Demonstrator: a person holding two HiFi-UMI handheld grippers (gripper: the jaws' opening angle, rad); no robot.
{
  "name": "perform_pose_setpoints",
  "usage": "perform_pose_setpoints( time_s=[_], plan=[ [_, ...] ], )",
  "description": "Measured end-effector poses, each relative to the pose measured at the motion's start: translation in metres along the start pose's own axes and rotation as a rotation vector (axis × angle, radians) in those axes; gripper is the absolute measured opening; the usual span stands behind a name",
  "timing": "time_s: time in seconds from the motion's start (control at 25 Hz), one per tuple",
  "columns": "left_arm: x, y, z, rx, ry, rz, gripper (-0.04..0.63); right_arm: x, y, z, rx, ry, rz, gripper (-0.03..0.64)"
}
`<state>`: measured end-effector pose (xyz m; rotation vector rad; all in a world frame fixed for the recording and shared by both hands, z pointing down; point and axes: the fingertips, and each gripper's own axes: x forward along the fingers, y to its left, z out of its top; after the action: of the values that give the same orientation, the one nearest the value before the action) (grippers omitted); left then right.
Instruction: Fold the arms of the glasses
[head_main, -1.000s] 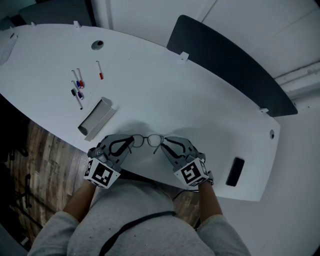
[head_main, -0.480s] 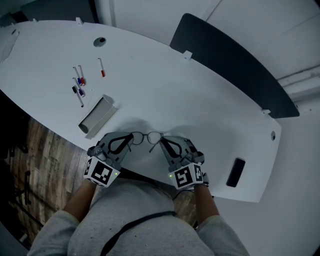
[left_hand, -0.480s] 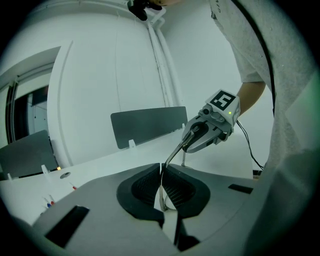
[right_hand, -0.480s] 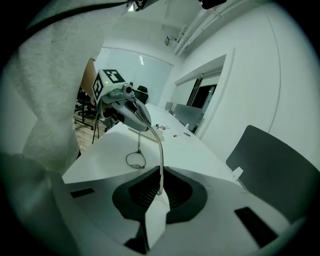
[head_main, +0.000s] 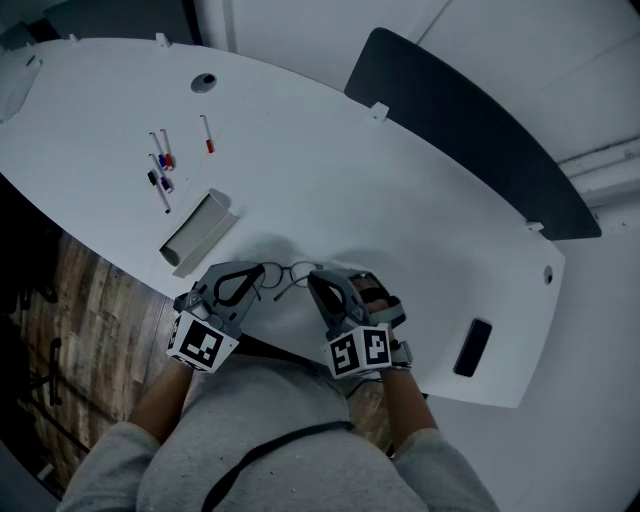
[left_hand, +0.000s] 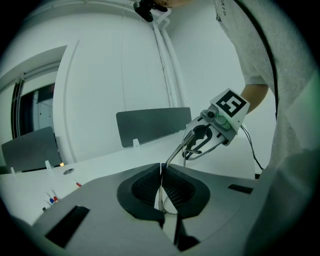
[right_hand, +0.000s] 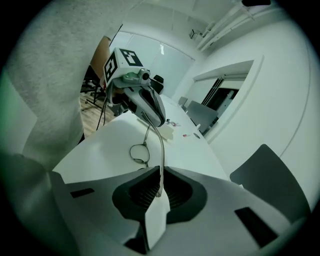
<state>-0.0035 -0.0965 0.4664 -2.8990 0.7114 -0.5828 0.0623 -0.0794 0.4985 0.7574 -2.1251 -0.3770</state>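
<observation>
Here, a person holds a pair of thin wire glasses (head_main: 288, 272) between two hand-held tools, close over the near edge of a white table (head_main: 400, 200). Whether the frame touches the table is not clear. The left tool (head_main: 258, 278) is clamped shut on the frame, its ribbed pads pressed together on the fine wire, with a curve of lens rim showing just below them. The right tool (head_main: 316, 284) has just been closing its jaws and now pinches one slender arm (right_hand: 159, 145) of the glasses. That arm runs from the right tool's pads straight across to the left tool, and one round lens (right_hand: 140, 152) hangs just beside it. The step in hand appears to be swinging this arm shut against the lenses. Doing it well likely means using the left tool as a steady anchor while the right tool travels in a smooth arc around the hinge, in toward the left tool, without pulling or twisting. The wire looks delicate and would probably bend under a hard squeeze or sideways force, so a light, even grip seems wise. Staying low over the table should limit harm if the frame slips free.
</observation>
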Motion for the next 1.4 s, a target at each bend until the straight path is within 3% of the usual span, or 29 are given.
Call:
perform_pose_setpoints(
  time_s=[0.56, 1.08, 1.4],
  plan=[
    [-0.005, 0.004, -0.005, -0.030, 0.002, 0.000, 0.017, 0.032, 0.011, 0.013, -0.268, 0.122, 0.090, 0.035],
    [-0.017, 0.012, -0.016, -0.057, 0.003, 0.026, 0.017, 0.056, 0.031, 0.019, -0.413, 0.191, 0.175, 0.034],
    [-0.022, 0.012, -0.022, -0.076, 0.005, 0.034, 0.018, 0.062, 0.034, 0.021, -0.430, 0.203, 0.191, 0.034]
  ],
)
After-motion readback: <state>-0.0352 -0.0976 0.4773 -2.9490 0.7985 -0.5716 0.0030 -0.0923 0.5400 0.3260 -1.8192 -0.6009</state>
